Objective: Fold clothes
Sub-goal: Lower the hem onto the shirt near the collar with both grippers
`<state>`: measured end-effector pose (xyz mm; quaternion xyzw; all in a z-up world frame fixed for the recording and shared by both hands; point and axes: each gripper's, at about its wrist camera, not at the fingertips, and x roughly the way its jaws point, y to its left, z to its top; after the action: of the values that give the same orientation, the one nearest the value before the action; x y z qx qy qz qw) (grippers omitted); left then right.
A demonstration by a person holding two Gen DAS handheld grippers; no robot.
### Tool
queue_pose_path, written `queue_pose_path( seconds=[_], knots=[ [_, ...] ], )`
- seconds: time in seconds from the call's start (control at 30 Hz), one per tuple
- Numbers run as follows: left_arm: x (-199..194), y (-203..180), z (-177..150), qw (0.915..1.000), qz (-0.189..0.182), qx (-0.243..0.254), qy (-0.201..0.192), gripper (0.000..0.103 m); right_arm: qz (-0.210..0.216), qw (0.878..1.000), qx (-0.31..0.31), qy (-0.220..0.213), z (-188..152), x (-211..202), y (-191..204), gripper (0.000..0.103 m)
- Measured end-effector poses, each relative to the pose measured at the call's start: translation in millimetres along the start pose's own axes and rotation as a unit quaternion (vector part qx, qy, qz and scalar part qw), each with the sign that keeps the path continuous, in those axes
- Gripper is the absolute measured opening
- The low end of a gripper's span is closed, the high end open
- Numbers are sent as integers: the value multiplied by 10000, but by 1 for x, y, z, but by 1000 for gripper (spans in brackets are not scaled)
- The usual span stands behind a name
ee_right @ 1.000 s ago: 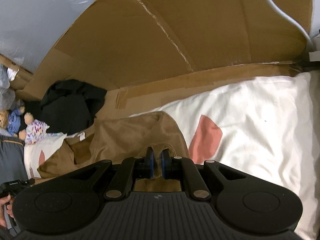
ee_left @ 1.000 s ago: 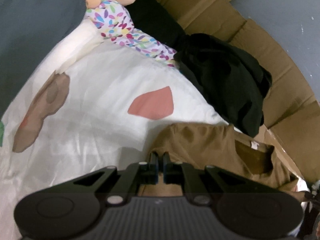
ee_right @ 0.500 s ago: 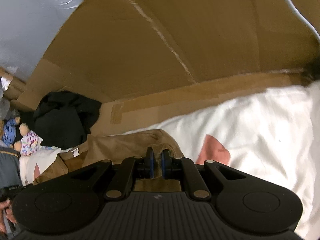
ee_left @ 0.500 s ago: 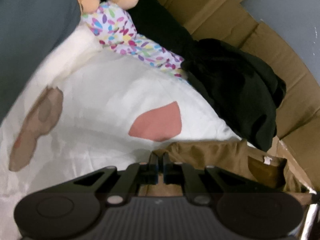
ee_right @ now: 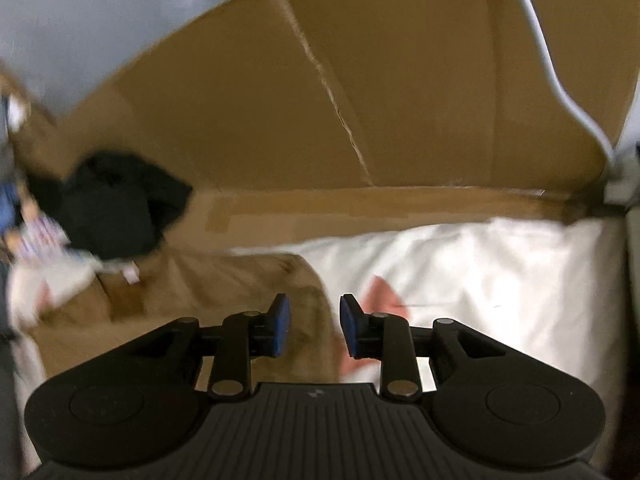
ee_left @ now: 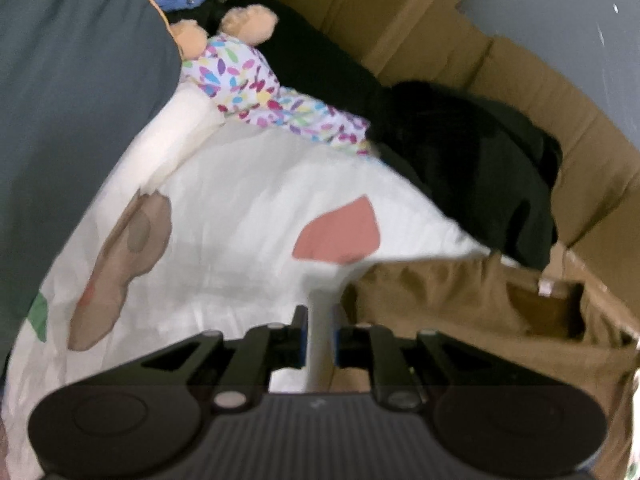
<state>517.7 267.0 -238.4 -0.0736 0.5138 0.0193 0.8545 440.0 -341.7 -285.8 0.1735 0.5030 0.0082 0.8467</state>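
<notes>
A soft brown shirt [ee_left: 460, 312] lies rumpled on a white bed cover [ee_left: 240, 208] that has a pink patch and a brown patch printed on it. The shirt has a neck hole with a little white tag, and it sits at the edge of the cover, next to the cardboard wall [ee_right: 360, 100]. The left gripper [ee_left: 320, 336] is black with blue pads, and its two fingers stand a little apart with nothing between them, just beside the shirt's edge. The right gripper [ee_right: 314, 330] has its fingers wide apart, above the spot where the brown shirt meets the white cover, and it holds nothing. A heap of black clothes [ee_left: 480, 168] lies farther back against the cardboard. A stuffed doll [ee_left: 256, 84] in dotted, many-colored cloth lies beside the black heap, with round tan feet. The cardboard is flat and stiff with a rough torn crease. Both views are a bit blurry.
</notes>
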Motion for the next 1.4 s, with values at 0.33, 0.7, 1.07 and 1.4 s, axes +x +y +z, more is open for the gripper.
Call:
queue_pose_path(
  seconds=[0.33,0.7,1.07,1.4],
  knots=[
    [22,-17,-11,9986,-54,506,121,13,-402,9921,-1157,284,-13,19,14,32],
    [34,-14,-5,9984,-111,546,-65,13,-383,9897,-1372,-114,-12,29,25,32],
    [36,-25,11,9968,-322,604,-406,13,-45,9899,-1333,-470,-4,32,31,32],
    [42,-29,9,9951,-473,670,-556,14,126,9839,-1703,-529,-6,39,43,34]
  ],
)
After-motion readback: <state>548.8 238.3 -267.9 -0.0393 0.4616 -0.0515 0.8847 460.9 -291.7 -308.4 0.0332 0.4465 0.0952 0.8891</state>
